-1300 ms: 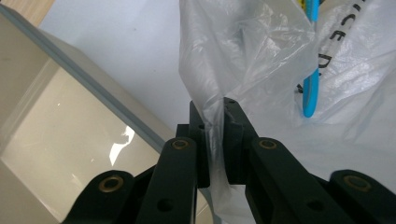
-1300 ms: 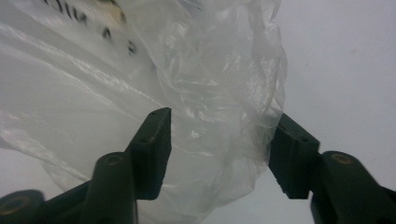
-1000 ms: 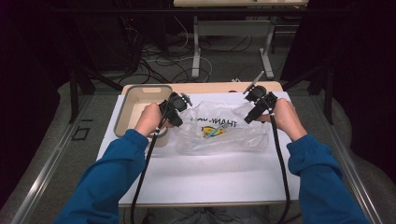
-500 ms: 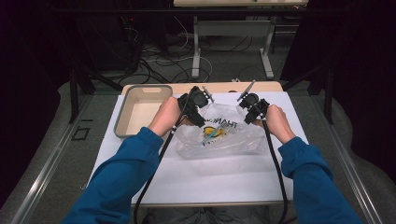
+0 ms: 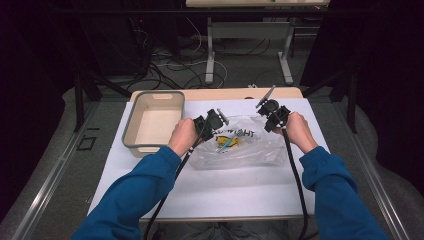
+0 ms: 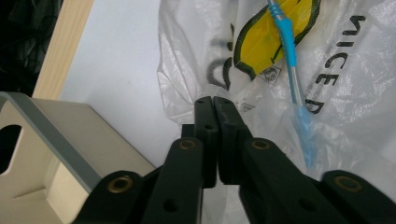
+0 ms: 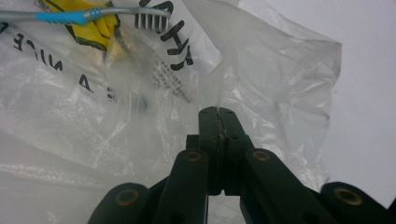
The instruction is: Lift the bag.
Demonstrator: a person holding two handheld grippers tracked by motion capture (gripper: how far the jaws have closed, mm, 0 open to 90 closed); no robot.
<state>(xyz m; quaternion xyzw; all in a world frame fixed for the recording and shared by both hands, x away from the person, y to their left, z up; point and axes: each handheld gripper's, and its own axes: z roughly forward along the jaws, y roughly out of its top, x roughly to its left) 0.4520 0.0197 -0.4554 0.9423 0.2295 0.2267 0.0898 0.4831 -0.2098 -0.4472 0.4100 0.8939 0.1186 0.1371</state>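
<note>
1. Bag (image 5: 240, 145): clear plastic with black lettering and a yellow print, lying crumpled at mid-table (image 5: 210, 190), just right of the tray (image 5: 150, 125). A toothbrush (image 6: 287, 51) with a blue grip is seen through the film.
2. Left claw (image 6: 213, 100): jaws just brought together; they are closed on the bag's left edge, film pinched between the tips.
3. Right claw (image 7: 218, 111): jaws likewise just closed, clamped on a fold at the bag's right corner.
4. Progress, as judged: both grips are taken, so the seizing step is done; lifting, spreading or opening the bag, and any handling of the toothbrush, are left.
5. Edges: the tray wall lies close beside the left claw, so little sideways room is left there; the wooden far edge of the table is near both claws.
6. Open room: bare white surface is available toward the person and to the right of the right claw; upward travel is unobstructed.
</note>
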